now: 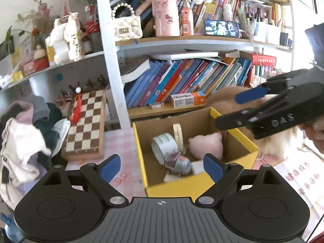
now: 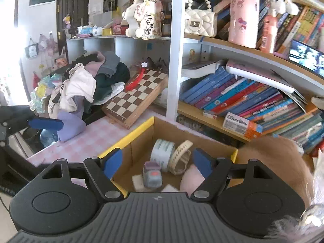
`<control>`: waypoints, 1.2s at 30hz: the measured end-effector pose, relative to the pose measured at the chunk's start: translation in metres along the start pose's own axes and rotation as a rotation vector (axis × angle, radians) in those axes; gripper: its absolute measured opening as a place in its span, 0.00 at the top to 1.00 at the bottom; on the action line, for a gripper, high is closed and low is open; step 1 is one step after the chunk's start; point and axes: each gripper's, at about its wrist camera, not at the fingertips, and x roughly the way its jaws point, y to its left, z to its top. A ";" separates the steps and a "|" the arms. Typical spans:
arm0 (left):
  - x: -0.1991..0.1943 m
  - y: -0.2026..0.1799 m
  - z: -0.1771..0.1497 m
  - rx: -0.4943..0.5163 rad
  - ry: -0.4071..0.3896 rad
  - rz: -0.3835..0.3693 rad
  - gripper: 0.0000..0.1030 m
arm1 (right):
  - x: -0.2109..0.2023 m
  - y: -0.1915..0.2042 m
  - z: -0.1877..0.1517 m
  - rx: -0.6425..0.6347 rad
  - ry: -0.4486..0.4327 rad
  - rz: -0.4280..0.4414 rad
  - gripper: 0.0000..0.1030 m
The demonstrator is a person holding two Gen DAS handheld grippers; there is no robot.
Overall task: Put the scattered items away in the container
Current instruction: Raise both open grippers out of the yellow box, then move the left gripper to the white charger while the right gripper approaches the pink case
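Left wrist: corrugated cardboard box point(image 1: 199, 188) holds round tape roll point(image 1: 165, 147), fuzzy pink plush point(image 1: 206, 144).

left wrist: looks down and forward over the near yellow rim of the cardboard box point(image 1: 194, 188), close, bookshelf point(image 1: 168, 40) behind | right wrist: close above the box point(image 2: 141, 127), facing the chessboard point(image 2: 135, 99) | shared: box interior, shelf, chessboard point(image 1: 86, 125)

A chessboard point(image 1: 86, 125) leans beside heaped clothes point(image 1: 24, 141) — books point(image 1: 182, 81) crowd the shelf behind.
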 end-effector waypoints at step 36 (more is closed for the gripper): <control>-0.002 -0.017 -0.148 -0.105 0.236 0.042 0.11 | 0.014 0.094 -0.167 0.104 0.206 -0.146 0.27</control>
